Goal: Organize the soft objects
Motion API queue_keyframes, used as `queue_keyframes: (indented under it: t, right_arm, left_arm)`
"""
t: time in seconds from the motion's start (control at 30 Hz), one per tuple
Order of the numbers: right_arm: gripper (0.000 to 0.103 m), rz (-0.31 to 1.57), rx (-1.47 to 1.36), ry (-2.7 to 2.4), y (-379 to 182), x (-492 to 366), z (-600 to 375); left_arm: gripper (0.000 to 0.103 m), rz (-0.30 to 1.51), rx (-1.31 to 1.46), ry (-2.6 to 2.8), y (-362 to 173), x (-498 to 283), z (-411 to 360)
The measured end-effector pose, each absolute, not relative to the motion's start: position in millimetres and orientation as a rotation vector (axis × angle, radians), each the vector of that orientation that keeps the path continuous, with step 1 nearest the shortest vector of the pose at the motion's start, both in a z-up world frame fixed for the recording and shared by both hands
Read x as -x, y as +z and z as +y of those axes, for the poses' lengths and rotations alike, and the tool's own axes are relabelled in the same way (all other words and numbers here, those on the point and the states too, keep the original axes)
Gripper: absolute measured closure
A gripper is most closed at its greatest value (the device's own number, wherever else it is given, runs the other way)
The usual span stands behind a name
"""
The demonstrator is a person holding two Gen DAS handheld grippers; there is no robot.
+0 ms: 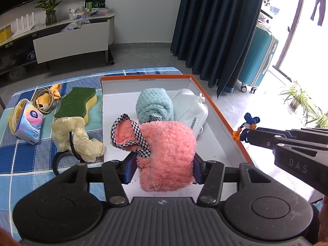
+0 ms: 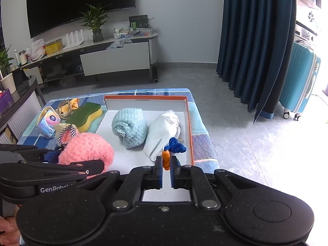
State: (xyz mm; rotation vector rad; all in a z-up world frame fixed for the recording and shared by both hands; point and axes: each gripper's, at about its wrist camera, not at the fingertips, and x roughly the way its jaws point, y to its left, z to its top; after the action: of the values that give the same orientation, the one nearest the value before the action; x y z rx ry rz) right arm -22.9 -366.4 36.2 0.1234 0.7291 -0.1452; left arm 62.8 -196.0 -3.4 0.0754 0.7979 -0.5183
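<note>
Bare white floor lies open in the orange-rimmed box (image 1: 217,110), near right corner. Left gripper (image 1: 164,164) fingers clamp the fluffy pink towel (image 1: 168,153); right gripper (image 2: 166,165) fingers pinch a small orange-and-blue crochet toy (image 2: 167,157).

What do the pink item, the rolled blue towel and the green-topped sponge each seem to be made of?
Pink item: looks like fluffy plush fleece, with a shaggy, matte pile and a checked fabric trim.
Blue towel: probably soft terry or coral fleece, with a bumpy, waffle-like, matte surface.
Sponge: apparently yellow foam under a green scouring layer that looks coarse and fibrous.
</note>
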Motion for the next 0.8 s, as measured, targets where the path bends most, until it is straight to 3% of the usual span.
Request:
queue_keyframes:
  t: [0.8]
  right_arm:
    - [0.093,0.768,-0.123,-0.131,23,3,-372]
  left_arm:
    - [0.048,0.839,-0.076,-0.544,-17,-74,-206]
